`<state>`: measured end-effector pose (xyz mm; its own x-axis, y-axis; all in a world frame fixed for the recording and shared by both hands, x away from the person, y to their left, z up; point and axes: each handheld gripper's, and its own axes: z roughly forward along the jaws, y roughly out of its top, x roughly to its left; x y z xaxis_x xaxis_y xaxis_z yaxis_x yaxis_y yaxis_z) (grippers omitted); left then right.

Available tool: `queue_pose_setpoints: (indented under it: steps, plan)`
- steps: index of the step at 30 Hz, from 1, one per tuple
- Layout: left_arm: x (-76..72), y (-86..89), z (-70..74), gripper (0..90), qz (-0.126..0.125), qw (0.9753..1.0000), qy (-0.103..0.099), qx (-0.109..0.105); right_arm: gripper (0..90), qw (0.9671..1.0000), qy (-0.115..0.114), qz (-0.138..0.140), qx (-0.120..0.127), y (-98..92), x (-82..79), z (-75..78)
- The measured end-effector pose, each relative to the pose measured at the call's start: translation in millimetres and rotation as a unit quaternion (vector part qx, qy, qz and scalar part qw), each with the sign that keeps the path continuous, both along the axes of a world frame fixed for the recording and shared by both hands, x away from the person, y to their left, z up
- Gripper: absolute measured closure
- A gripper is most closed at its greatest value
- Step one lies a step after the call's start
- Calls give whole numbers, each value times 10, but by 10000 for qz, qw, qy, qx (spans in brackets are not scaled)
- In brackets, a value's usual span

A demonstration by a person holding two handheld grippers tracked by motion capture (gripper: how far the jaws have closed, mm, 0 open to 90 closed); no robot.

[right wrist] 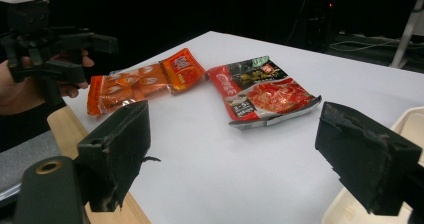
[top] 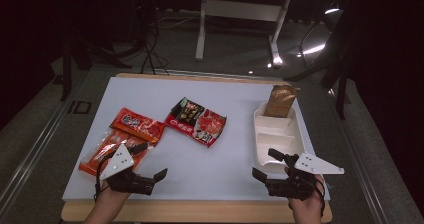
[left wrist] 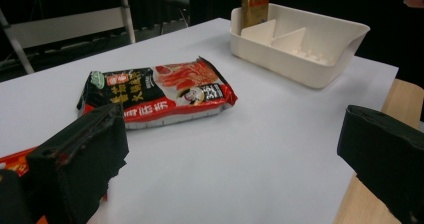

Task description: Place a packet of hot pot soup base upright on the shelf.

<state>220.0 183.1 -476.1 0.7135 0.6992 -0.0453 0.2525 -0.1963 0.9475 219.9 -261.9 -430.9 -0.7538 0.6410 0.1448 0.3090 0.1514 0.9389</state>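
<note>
A red and black noodle packet [top: 196,121] [left wrist: 157,91] [right wrist: 265,89] lies flat mid-table. To its left lies an orange snack pack [top: 122,139] [right wrist: 145,79] with a red end. On the right stands a white divided tray [top: 292,134] [left wrist: 285,59]; a brown packet [top: 280,101] [left wrist: 255,1] stands upright in its far compartment. My left gripper [top: 151,160] [left wrist: 232,154] [right wrist: 92,59] is open near the front edge, beside the orange pack's near end. The right gripper [top: 264,164] [right wrist: 242,154] is open and holds nothing, just in front of the tray's near left corner.
A white sheet [top: 210,164] covers the wooden table [top: 200,211], whose bare edge runs along the front. Behind the table are a dark floor and the legs of a white desk [top: 201,29]. The tray's near compartments hold nothing.
</note>
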Motion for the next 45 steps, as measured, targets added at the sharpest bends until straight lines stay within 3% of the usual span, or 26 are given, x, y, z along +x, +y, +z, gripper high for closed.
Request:
queue_pose_setpoints:
  steps: [3, 7, 10, 22, 32, 39, 45]
  plan:
    - [87, -42, 1, 3, -32, 9999, 113, -13, 145, 10000, 13, 4, 24, -1, 0, -4]
    - [222, -130, -5, 3, -64, 9988, 479, -66, 145, 10000, 18, 22, 36, 1, -8, -4]
    - [319, -195, -11, 3, -46, 9979, 647, -62, 145, 10000, 3, 35, 52, -8, -19, 1]
    - [719, -466, 27, 10, -120, 9981, 588, 162, 146, 9999, 135, 30, 92, -84, -102, -65]
    - [1053, -654, 54, 205, -126, 9987, 448, 230, 146, 9999, 108, 78, 70, -57, -103, -68]
    - [1244, -780, 52, 287, -131, 9983, 549, 177, 149, 9999, 29, 97, 58, -52, -118, -52]
    - [1461, -948, 49, 409, 19, 9970, 632, 438, 149, 9999, 44, 122, 48, -42, -109, -62]
